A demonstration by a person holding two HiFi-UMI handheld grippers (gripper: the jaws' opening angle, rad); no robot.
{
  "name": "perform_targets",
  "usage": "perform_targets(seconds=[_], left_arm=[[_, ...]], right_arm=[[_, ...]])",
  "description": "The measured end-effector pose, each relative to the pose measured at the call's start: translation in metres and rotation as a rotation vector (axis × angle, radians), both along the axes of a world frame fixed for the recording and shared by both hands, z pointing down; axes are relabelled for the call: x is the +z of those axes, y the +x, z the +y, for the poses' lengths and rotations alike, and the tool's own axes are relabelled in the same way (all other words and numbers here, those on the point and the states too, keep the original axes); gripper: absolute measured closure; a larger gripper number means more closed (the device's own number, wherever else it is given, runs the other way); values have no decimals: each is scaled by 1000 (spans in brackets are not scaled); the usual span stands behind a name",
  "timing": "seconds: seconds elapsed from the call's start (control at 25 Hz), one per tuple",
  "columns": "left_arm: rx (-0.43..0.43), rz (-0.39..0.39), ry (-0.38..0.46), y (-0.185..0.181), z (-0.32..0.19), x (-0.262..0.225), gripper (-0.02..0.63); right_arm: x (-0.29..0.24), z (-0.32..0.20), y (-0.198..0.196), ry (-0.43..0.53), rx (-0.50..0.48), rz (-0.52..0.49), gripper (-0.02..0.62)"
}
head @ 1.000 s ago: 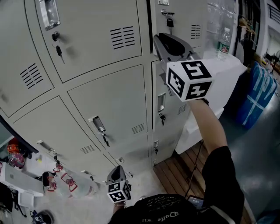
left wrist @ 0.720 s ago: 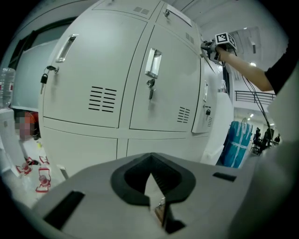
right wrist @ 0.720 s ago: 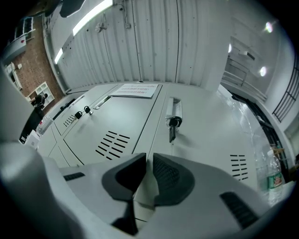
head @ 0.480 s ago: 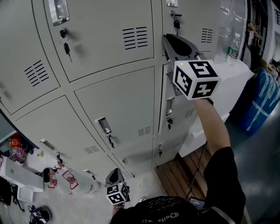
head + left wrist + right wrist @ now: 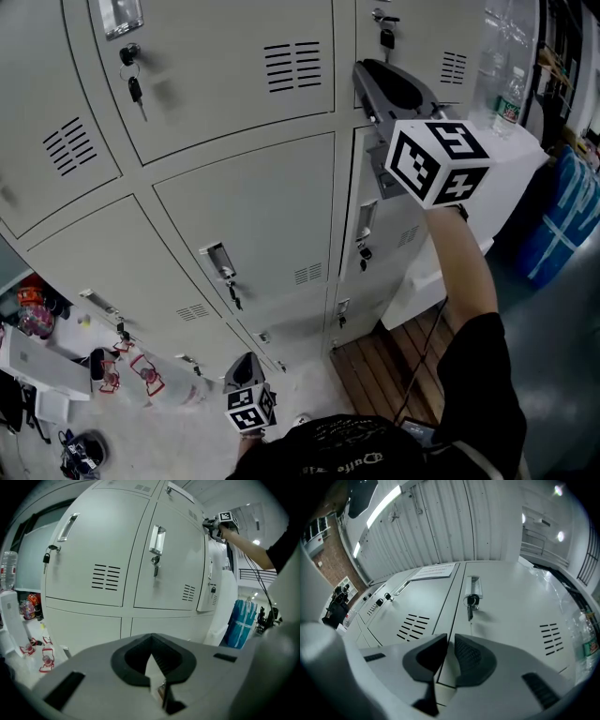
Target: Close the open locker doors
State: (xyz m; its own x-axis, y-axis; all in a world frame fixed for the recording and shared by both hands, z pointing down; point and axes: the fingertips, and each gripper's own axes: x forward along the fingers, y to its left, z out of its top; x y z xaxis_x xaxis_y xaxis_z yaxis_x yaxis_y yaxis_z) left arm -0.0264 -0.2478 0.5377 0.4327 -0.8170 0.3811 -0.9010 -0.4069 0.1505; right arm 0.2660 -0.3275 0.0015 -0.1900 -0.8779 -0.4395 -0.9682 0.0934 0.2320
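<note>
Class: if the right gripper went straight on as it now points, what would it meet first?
The locker front: the right gripper points at the seam between two doors, left of the keyed door. It looks very near; whether the tips already touch is unclear.

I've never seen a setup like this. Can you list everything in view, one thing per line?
Lockers: one bank, many doors, pale grey, filling the view ahead.
Ajar door: one, pale grey, right column, just below the right gripper.
Keys: several, dark, hanging from door locks.
Water bottle: at least one, clear with a green label, on the white unit at right.
Blue bundle: one, blue, far right on the floor.
Wooden slats: brown, on the floor by the lockers.
Clutter: red and white, lower left.
Arm: one, bare, black sleeve, raised.
Left gripper: grey, held low, jaws together, empty.
Right gripper: grey, raised, jaws narrowly apart at the door seam; grip unclear.
</note>
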Motion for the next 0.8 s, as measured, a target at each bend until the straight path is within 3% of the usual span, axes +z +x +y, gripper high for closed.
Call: perform_targets(seconds=[0.12,0.44,0.8], left_arm=[[19,-6,-1,6,2,1,600],[76,-7,22,28,6,-8,600],[145,23,56,57,16,-24,600]], right_arm=[[3,4,-7,-8,-52,4,511],[8,32,-3,25,-85,-12,509],[50,73,8,9,-47,16,510]])
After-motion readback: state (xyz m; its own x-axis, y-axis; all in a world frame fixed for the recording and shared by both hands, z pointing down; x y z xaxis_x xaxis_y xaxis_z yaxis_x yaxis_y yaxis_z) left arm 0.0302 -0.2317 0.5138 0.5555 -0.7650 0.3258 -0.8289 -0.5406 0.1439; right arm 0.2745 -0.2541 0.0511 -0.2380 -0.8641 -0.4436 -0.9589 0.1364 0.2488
